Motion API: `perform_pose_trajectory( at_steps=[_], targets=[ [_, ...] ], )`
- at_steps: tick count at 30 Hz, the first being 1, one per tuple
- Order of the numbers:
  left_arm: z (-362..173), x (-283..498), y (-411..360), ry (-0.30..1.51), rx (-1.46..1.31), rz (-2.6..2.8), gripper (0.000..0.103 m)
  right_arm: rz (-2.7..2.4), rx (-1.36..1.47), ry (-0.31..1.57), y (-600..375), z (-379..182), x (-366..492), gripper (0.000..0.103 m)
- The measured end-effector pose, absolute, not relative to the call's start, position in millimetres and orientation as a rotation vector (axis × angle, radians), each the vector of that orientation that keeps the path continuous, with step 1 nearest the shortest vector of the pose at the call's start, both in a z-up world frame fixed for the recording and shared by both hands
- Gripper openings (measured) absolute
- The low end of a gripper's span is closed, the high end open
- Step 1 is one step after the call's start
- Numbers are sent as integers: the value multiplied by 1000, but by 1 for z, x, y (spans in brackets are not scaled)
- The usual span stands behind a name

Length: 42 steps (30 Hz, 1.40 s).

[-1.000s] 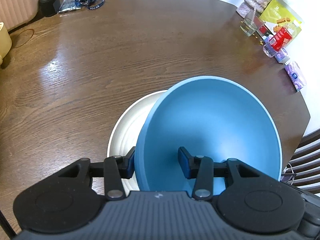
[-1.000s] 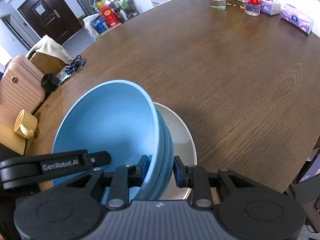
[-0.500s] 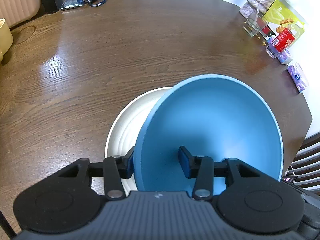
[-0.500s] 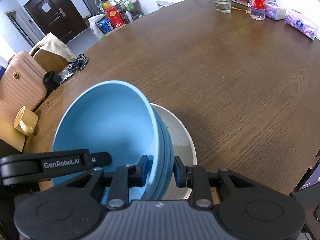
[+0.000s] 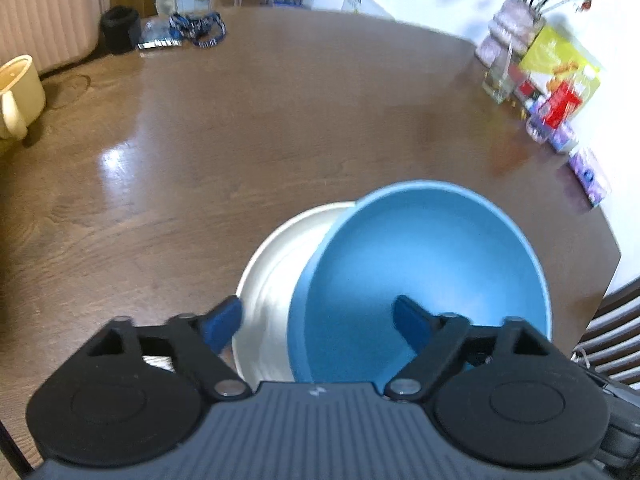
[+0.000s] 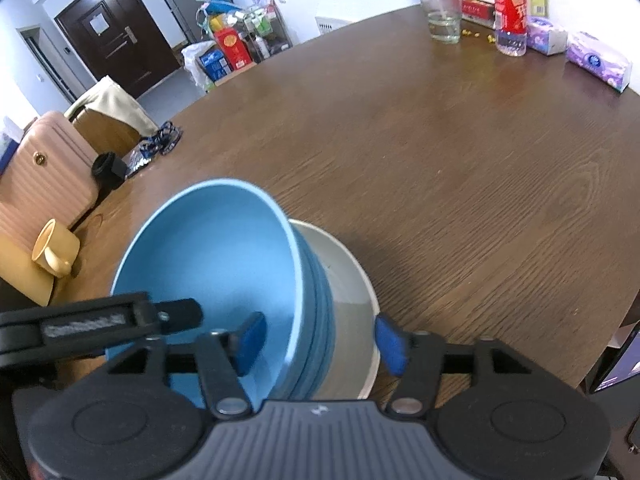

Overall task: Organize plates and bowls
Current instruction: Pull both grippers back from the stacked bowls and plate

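Note:
A stack of blue bowls (image 5: 424, 264) (image 6: 224, 264) rests in a white plate (image 5: 276, 280) (image 6: 344, 280) near the front edge of the brown table (image 5: 280, 120). My left gripper (image 5: 318, 322) straddles the left rim of the bowls; its jaws are opening and its pads stand clear of the rim. My right gripper (image 6: 320, 342) straddles the right rim, one finger inside the bowl and one over the plate; its jaws are opening too, with the pads off the bowls. A black arm of the left gripper (image 6: 100, 320) shows in the right wrist view.
A yellow mug (image 6: 54, 250) (image 5: 16, 96) stands at the table's left edge by a pink suitcase (image 6: 40, 184). A glass (image 6: 442, 20), a red-labelled bottle (image 6: 510, 12) and tissue packs (image 6: 598, 60) line the far right. A black object and lanyard (image 5: 180, 32) lie at the back.
Both grippers have let go of the blue bowls' rim and spread their fingers wide. Both cameras have tilted up a little, showing more of the room.

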<state>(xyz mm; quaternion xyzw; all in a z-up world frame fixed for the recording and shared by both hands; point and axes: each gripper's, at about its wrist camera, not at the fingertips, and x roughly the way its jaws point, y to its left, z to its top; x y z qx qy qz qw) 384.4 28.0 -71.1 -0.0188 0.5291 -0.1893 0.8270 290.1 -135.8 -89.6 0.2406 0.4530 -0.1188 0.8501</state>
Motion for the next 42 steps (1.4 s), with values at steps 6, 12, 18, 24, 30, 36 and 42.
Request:
perform_pose_trajectory(
  at_steps=[6,12,18,24,30,36,42],
  targets=[
    [-52,365,41,1012,-64,-369,103,-231,490,902,-140,-80,276,89],
    [-35,331,45,884,-126,-319,103,-153,423,814,-146,-63,252,103],
    [-26,279,37,792,-163,-230,103,-75,329,751,-162,-49,225,103],
    [-19,218,32,706,-154,-122,103,15,252,718,-179,-40,196,103],
    [-8,167,29,649,-100,-72,103,82,217,696,-187,-33,166,103],
    [-2,125,27,609,-48,-47,103,113,164,680,-181,-35,135,103],
    [1,80,37,587,-30,-42,103,124,162,666,-171,-34,95,103]
  ],
)
